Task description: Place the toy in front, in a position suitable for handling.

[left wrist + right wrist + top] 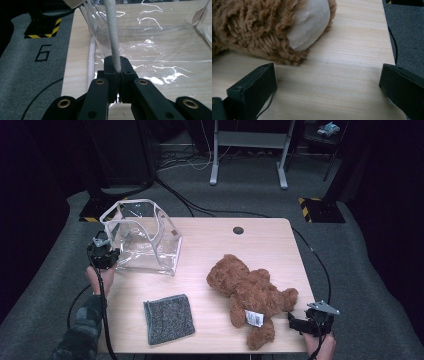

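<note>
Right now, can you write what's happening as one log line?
left hand-held gripper: shut on white handle of clear bag | right hand-held gripper: open, beside teddy bear | grey cloth: untouched

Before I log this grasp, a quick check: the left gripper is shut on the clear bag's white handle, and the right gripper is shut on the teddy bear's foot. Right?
Not quite. The right gripper is open, with the teddy bear foot ahead of its jaws, untouched, as the right gripper view shows. The left gripper is indeed shut on the white handle.

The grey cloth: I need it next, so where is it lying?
In the high view the grey cloth lies flat near the table's near edge, left of the teddy bear and below the clear bag.
</note>
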`<state>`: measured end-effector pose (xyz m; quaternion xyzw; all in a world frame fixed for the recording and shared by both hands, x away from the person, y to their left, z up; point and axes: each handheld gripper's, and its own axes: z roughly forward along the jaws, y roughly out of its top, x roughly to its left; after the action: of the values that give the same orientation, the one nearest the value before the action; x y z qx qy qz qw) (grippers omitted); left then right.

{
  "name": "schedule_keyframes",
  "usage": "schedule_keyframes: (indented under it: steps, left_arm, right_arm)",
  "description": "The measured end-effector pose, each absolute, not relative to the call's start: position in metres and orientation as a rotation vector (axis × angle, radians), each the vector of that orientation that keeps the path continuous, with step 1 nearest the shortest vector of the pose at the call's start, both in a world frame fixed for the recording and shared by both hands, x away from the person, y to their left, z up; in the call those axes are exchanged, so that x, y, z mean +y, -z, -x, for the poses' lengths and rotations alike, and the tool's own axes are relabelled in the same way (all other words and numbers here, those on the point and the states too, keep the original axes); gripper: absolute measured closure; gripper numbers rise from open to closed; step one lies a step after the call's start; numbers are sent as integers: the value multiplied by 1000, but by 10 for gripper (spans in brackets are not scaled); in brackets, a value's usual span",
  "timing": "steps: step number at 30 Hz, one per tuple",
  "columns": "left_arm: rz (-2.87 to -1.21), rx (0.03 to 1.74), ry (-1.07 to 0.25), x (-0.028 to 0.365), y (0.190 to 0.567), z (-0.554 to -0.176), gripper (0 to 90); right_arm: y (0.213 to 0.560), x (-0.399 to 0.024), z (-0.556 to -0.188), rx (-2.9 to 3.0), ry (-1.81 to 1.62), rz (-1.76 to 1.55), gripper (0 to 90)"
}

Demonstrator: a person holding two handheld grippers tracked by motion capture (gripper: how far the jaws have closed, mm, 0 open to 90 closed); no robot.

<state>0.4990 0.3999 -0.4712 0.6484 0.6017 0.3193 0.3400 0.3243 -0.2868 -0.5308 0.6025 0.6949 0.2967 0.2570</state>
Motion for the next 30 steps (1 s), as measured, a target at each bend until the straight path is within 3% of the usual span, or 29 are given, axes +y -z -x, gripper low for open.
schedule_keyframes:
  steps: [14,15,16,22,30]
  left_arm:
    - [-1659,1612,-841,413,471,-489,839]
    - [-1652,1610,-828,414,471,-488,776]
    - [-1661,1608,-808,413,469,-485,617]
    - [-1674,1577,-774,404,463,-466,371]
    - [-1712,1464,-738,375,458,-444,300]
  right_arm:
    - [531,-287,-324,1883,-805,-1635,2]
    - [531,-287,-324,1883,-804,-1634,2]
    - [531,-287,-324,1883,-804,-1635,2]
    - [531,-287,-324,1884,-804,-1635,2]
    - [531,-287,-324,1884,-803,-1635,2]
